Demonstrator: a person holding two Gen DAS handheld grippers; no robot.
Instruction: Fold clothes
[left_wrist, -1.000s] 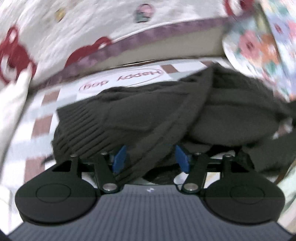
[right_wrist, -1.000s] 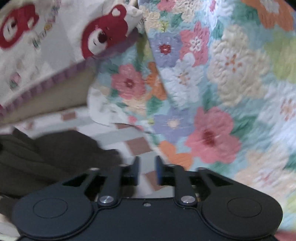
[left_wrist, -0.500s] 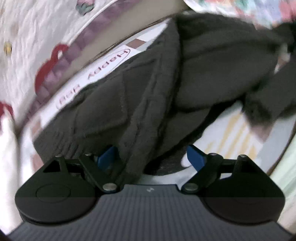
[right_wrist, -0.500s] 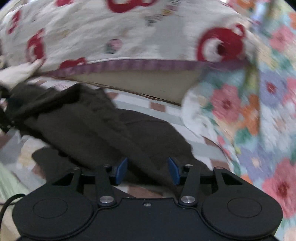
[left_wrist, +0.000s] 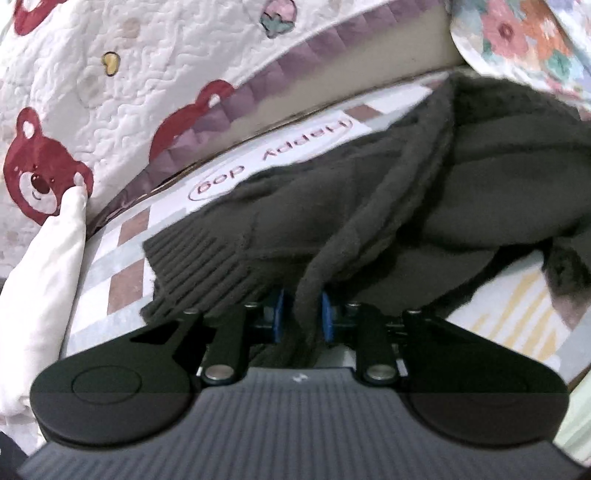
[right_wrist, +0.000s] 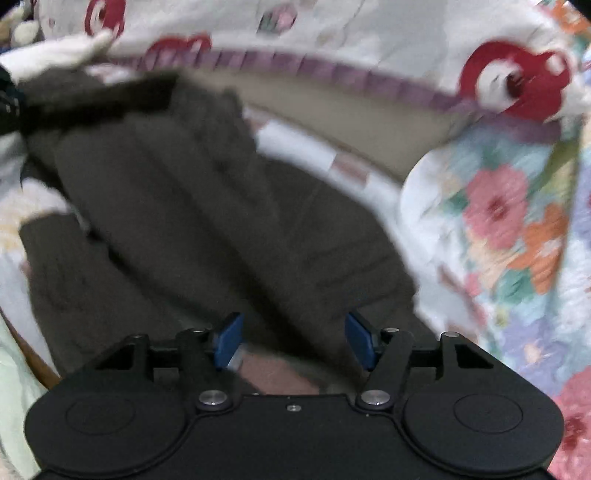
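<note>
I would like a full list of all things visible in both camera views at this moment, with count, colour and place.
sweater: one, dark grey-brown knit, crumpled on the bed sheet, ribbed hem toward the left wrist camera.
bed sheet: one, white with brown and grey squares and a "Happy dog" print, under the sweater.
bear quilt: one, white with red bears and a purple border, behind the sweater.
floral quilt: one, white with pink, orange and blue flowers, on the right.
white cloth: one, plain, at the left edge.
left gripper: black with blue pads, just closed, pinching a fold of the sweater.
right gripper: black with blue pads, jaws just opening, standing wide at the sweater's edge.
</note>
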